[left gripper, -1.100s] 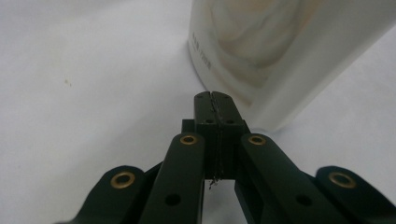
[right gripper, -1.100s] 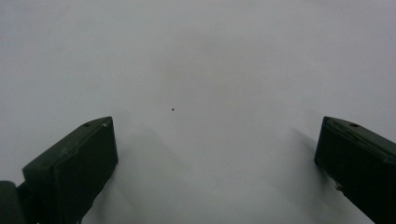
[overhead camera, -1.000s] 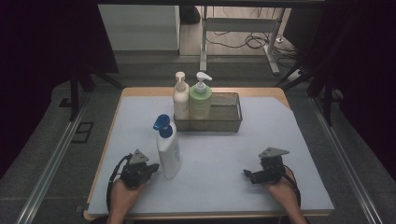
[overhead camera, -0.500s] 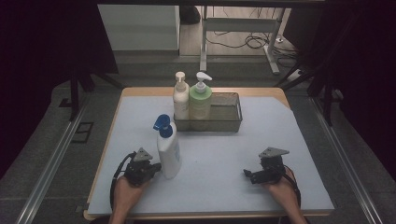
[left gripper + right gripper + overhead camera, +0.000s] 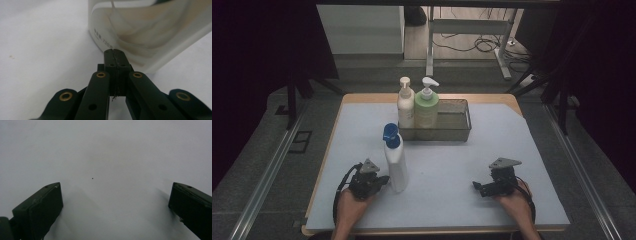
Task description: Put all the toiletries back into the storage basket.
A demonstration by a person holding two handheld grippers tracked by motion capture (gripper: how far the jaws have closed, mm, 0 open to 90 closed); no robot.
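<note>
the left gripper point(image 5: 379, 181), jaws pressed together, sits at the base of the upright white bottle point(image 5: 395, 161), while the right gripper point(image 5: 477, 187) rests on the table point(image 5: 532, 150), jaws spread.

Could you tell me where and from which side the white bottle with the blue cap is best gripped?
Probably across its lower body: the white bottle stands upright on the mat and narrows toward the cap. Come level from the left, where the shut left hand-held gripper sits beside it; open first.

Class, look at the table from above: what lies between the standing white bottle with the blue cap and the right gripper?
Nothing: in the high view only bare white table cover separates the white bottle from the right gripper.
</note>
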